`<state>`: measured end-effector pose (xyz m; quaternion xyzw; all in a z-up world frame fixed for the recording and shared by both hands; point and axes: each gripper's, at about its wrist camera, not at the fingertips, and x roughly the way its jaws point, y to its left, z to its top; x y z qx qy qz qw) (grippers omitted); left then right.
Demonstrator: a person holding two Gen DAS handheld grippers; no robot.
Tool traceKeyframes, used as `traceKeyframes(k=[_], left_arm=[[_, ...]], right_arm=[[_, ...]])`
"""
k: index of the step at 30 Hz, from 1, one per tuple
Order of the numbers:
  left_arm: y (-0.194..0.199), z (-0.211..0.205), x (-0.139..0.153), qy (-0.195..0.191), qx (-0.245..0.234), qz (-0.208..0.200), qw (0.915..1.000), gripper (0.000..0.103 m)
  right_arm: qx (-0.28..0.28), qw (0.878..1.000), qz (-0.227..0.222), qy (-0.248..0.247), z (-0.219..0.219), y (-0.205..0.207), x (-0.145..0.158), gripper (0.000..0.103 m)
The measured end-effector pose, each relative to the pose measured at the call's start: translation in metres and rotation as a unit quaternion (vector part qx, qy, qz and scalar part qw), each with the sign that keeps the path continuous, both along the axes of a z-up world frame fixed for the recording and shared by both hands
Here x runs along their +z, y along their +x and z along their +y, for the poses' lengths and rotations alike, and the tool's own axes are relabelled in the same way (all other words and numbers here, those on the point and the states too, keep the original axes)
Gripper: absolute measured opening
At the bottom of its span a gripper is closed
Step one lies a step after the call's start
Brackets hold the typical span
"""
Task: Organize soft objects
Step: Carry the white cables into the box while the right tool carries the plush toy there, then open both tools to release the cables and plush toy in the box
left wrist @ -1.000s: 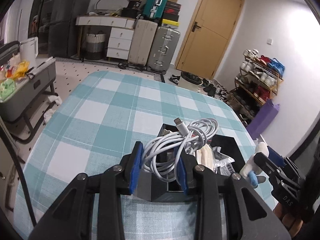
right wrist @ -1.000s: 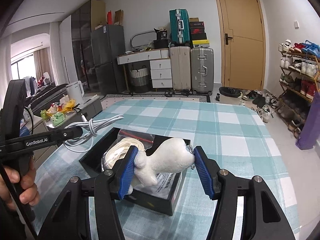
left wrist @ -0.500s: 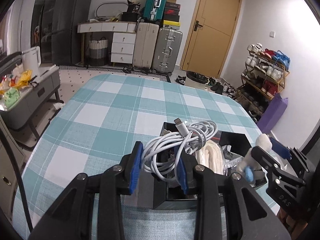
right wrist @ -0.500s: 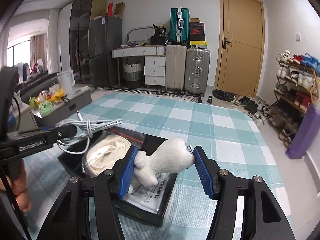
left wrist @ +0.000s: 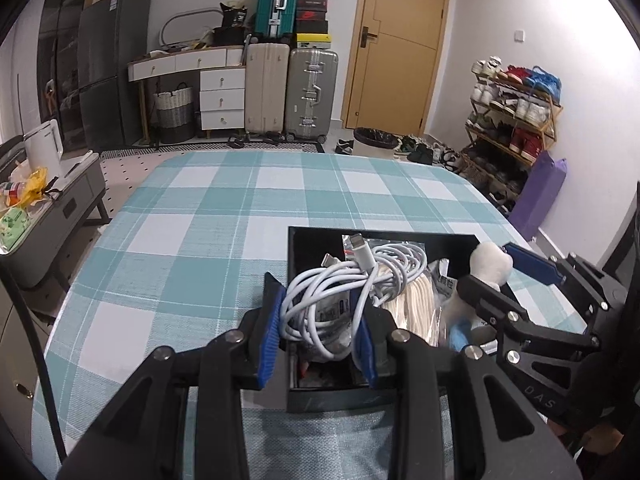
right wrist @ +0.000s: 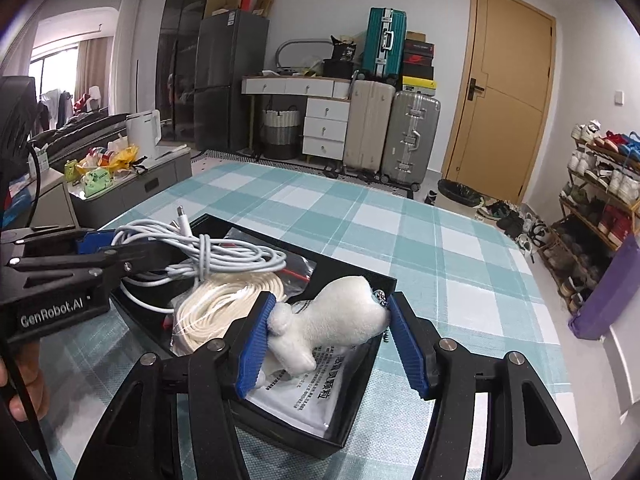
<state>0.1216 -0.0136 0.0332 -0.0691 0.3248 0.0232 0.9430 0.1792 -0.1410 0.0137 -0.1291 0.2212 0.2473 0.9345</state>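
My left gripper (left wrist: 318,326) is shut on a bundle of white charging cable (left wrist: 352,284) and holds it over the left part of a black open box (left wrist: 332,398). In the right wrist view the cable (right wrist: 224,256) hangs from the left gripper (right wrist: 132,250) above the box (right wrist: 288,436). My right gripper (right wrist: 330,334) is shut on a white plush toy (right wrist: 332,320) just above the box's near right part. The plush (left wrist: 490,264) and right gripper (left wrist: 492,286) show at the right in the left wrist view. A bagged coil of cream rope (right wrist: 212,312) and a printed white packet (right wrist: 308,392) lie in the box.
The box sits on a table with a teal and white checked cloth (left wrist: 240,208). Beyond the table stand suitcases (left wrist: 288,92), a white drawer desk (left wrist: 208,80), a door (left wrist: 396,48), a shoe rack (left wrist: 516,116) at right and a low grey cabinet (left wrist: 44,216) at left.
Both grippers have come lower and nearer the box, still holding their loads. The cable bundle now hangs lower over the box's left part and the plush sits lower over its right part.
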Motion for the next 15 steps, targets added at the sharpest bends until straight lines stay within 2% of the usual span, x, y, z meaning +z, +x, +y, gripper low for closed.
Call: traceKeyframes(k=[8, 11, 13, 15], left_arm=[[-0.0001, -0.0040, -0.0006, 0.017, -0.005, 0.000, 0.9998, 0.033], [0.0003, -0.0012, -0.0004, 0.004, -0.014, 0.007, 0.9999, 0.041], [-0.0001, 0.0011, -0.0003, -0.008, -0.017, 0.009, 0.9998, 0.042], [-0.0017, 0.0006, 0.0002, -0.010, -0.024, 0.011, 0.9996, 0.047]], right_arm=[[0.008, 1.000, 0.003, -0.013, 0.0045, 0.0040, -0.0033, 0.059], [0.010, 1.000, 0.003, -0.013, 0.0047, 0.0052, -0.0021, 0.060], [0.010, 1.000, -0.003, -0.005, 0.0023, 0.0029, 0.0000, 0.060], [0.016, 1.000, 0.000, 0.006, -0.0006, 0.0020, 0.0021, 0.066]])
